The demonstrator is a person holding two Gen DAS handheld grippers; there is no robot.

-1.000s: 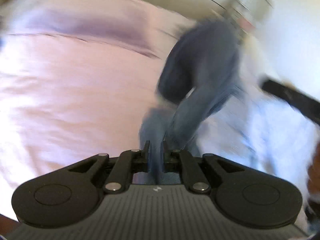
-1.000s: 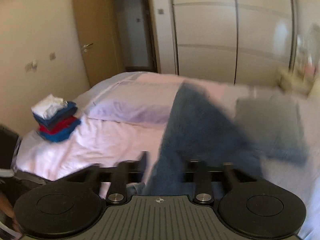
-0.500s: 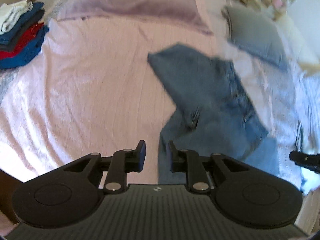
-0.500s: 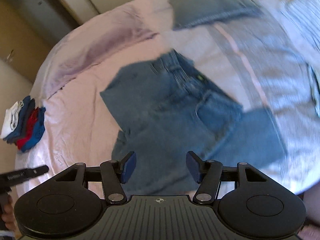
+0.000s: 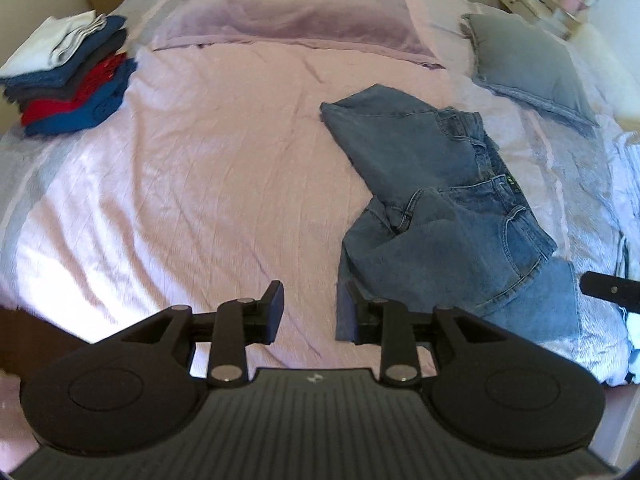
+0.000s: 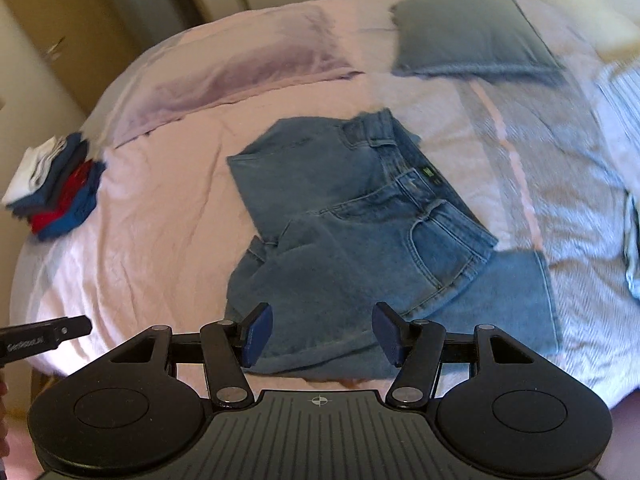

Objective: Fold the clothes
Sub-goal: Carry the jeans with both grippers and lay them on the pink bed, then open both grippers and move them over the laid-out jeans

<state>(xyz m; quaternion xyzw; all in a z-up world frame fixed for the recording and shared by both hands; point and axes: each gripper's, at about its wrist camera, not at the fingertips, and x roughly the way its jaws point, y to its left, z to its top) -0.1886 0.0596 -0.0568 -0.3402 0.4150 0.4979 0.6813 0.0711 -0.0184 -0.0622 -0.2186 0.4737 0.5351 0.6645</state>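
Note:
A pair of blue jeans (image 5: 436, 216) lies crumpled on the pink bedspread (image 5: 192, 184), the waistband to the far right and the legs bunched toward me. It also shows in the right wrist view (image 6: 360, 232). My left gripper (image 5: 314, 312) is open and empty, above the bed just left of the jeans' near edge. My right gripper (image 6: 322, 334) is open and empty, above the jeans' near hem. The tip of the right gripper shows at the right edge of the left wrist view (image 5: 608, 290).
A stack of folded clothes (image 5: 68, 76) in white, blue and red sits at the bed's far left corner. A lilac pillow (image 5: 288, 20) and a grey pillow (image 5: 528, 64) lie at the head. More light fabric (image 5: 628, 208) lies at the right edge.
Both grippers held the jeans up in the air a second ago. They have let go, the jeans dropped onto the bed, and both grippers opened and pulled back.

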